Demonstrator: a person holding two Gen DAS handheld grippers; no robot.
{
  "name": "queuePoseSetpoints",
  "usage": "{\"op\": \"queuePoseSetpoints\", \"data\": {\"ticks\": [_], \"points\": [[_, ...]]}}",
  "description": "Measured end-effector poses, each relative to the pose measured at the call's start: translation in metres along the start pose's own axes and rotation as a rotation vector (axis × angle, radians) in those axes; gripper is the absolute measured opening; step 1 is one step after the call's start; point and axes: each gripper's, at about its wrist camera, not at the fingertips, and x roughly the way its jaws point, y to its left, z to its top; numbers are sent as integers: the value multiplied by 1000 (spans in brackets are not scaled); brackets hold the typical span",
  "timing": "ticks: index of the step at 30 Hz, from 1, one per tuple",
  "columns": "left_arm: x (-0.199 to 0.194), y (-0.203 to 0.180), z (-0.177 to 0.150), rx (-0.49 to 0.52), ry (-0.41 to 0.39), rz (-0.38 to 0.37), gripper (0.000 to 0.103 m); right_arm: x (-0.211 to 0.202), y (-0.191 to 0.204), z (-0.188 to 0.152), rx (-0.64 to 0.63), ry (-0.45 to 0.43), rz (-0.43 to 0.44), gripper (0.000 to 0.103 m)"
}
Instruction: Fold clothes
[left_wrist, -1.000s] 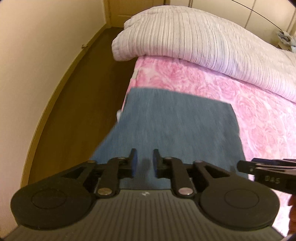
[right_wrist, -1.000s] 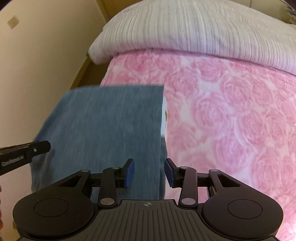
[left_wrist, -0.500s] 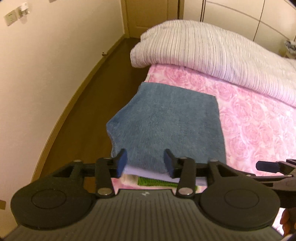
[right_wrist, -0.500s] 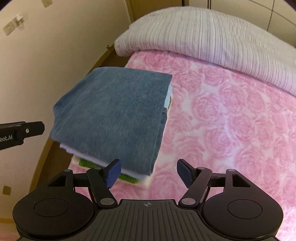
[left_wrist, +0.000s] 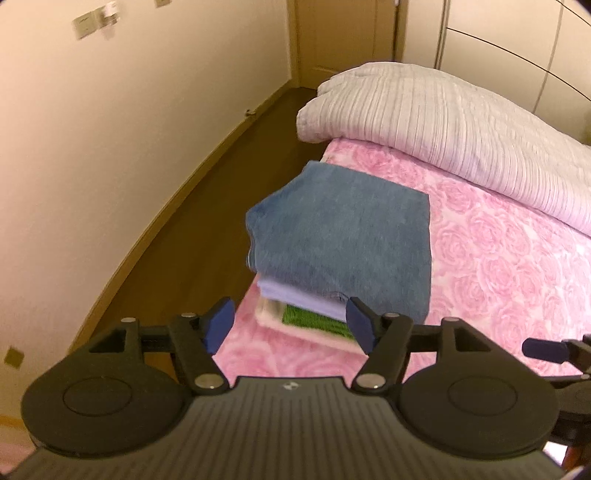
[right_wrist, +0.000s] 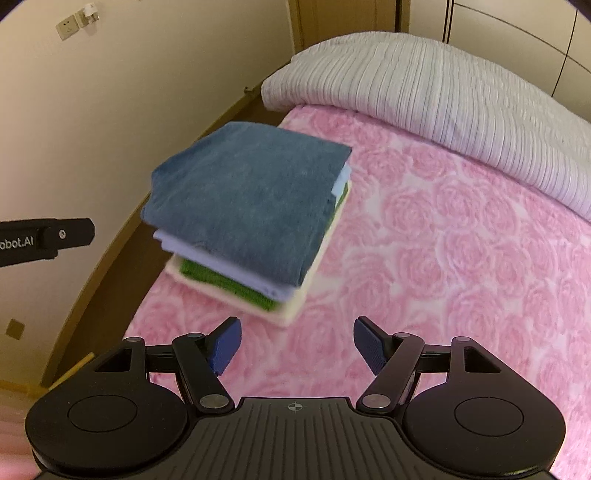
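Note:
A folded blue cloth (left_wrist: 343, 240) (right_wrist: 251, 199) tops a stack on the pink rose bedspread (left_wrist: 498, 266) (right_wrist: 443, 236). Under it lie a lilac piece (left_wrist: 295, 295) (right_wrist: 221, 266), a green piece (left_wrist: 314, 321) (right_wrist: 229, 286) and a cream piece (left_wrist: 317, 336) (right_wrist: 291, 306). My left gripper (left_wrist: 290, 326) hangs above the near edge of the stack; its jaws are opening and nothing is between them. My right gripper (right_wrist: 297, 343) is open and empty, just short of the stack. Each wrist view catches the tip of the other gripper at its edge.
The stack sits near the bed's left edge, above dark wooden floor (left_wrist: 192, 229). A cream wall (left_wrist: 92, 147) runs along the left. A striped white duvet (left_wrist: 461, 129) (right_wrist: 443, 85) is bunched at the far end of the bed.
Both grippers let go of the blue cloth, opened wide and pulled back and up. The stack under the cloth has come into view and looks smaller.

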Motion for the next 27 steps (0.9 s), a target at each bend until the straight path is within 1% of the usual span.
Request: {"op": "queuePoseSetpoints", "data": {"ticks": [5, 7, 12, 18, 23, 27], "points": [[-7, -1, -18, -68, 28, -28, 64, -6, -5, -17, -7, 29, 5, 71], [-8, -4, -24, -63, 43, -49, 64, -6, -7, -24, -12, 39, 11, 71], [-7, -16, -37, -24, 73, -37, 64, -9, -10, -35, -21, 49, 30, 71], [-1, -28, -44, -10, 96, -54, 64, -16, -18, -40, -28, 44, 31, 71], [-2, -37, -45, -10, 93, -57, 63, -19, -29, -41, -25, 42, 27, 71], [-10, -45, -47, -31, 76, -34, 63, -21, -36, -37, -50, 31, 42, 71]]}}
